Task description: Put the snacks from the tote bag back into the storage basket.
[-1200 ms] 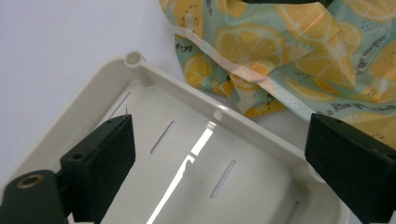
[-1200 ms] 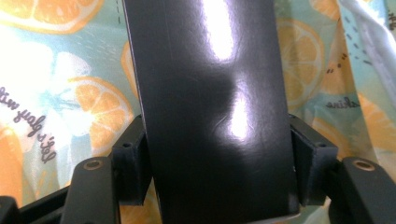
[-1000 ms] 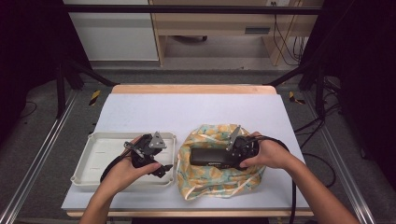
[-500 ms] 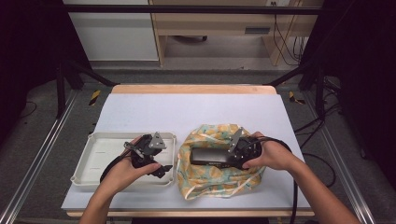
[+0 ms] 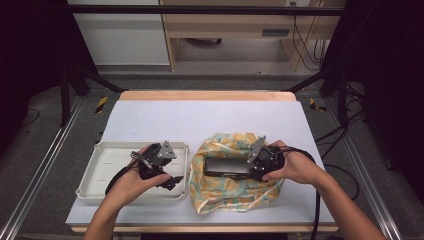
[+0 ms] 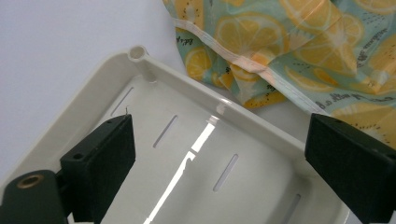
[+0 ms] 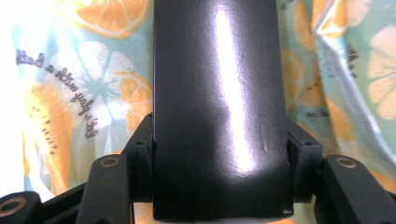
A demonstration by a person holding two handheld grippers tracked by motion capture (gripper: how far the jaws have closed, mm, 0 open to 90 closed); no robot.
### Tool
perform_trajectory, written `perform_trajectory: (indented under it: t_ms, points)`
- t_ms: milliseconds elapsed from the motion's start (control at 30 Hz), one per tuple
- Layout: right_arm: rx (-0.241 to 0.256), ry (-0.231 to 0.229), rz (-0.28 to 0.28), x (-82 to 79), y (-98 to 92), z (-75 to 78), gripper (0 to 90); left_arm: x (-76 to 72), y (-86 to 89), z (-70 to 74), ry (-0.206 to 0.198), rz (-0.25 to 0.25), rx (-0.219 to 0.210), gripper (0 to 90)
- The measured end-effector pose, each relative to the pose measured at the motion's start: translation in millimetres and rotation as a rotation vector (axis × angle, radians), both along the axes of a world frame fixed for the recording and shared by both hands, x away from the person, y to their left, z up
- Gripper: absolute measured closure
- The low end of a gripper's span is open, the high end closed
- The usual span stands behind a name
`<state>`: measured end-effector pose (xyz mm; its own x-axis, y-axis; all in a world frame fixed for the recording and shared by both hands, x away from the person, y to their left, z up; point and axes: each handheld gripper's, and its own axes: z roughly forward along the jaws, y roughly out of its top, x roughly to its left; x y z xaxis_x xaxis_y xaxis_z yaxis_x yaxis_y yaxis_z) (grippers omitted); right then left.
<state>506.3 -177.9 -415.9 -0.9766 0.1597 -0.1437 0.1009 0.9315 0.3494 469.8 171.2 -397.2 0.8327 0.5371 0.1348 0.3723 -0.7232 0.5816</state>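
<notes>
We see our right claw (image 5: 254,161) clamped on a black box (image 5: 227,166) that lies over a lemon-printed cloth (image 5: 235,192) spread on the desk (image 5: 200,117). In the right gripper view the glossy black box (image 7: 217,107) fills the space between the two jaws, which press against its sides, and the cloth (image 7: 79,93) with its orange slices and script lettering lies behind it. The box sits near the middle of the cloth, whose edges are bunched up around it, and the cloth is on the right half of the desk, close to our edge. Our left claw (image 5: 167,175) hangs over the right end of a white tray (image 5: 107,150) that stands just left of the cloth. In the left gripper view its jaws stand wide apart with nothing between them, above the slotted floor of the tray (image 6: 187,140), and a fold of the cloth (image 6: 280,51) lies just beyond the tray's rim. Both our hands hold their grippers from the near side of the desk.
</notes>
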Motion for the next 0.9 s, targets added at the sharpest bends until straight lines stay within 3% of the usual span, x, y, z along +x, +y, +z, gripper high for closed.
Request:
perform_trajectory:
  t_ms: [233, 333, 433, 667, 900]
  points:
    - [0.016, -0.016, 0.009, -4.5, -5.6, 10.3, 43.2, 0.4, 5.6, 3.8, -0.007, 0.012, -0.008, 8.6]
    - [0.027, -0.043, 0.010, -7.4, -7.8, 14.8, 43.4, 0.1, 5.6, 4.0, -0.006, 0.006, -0.015, 8.6]
    - [0.049, -0.076, -0.006, -10.0, -10.9, 20.6, 43.4, -0.2, 4.9, 5.7, -0.005, -0.010, -0.008, 8.6]
    - [0.091, -0.080, -0.021, -18.0, -21.5, 33.2, 43.5, 4.9, 0.1, 15.4, 0.001, -0.069, -0.002, 8.6]
    - [0.120, -0.078, -0.034, -20.8, -19.8, 36.7, 43.5, 19.8, -5.5, 24.6, 0.040, -0.133, 0.075, 8.6]
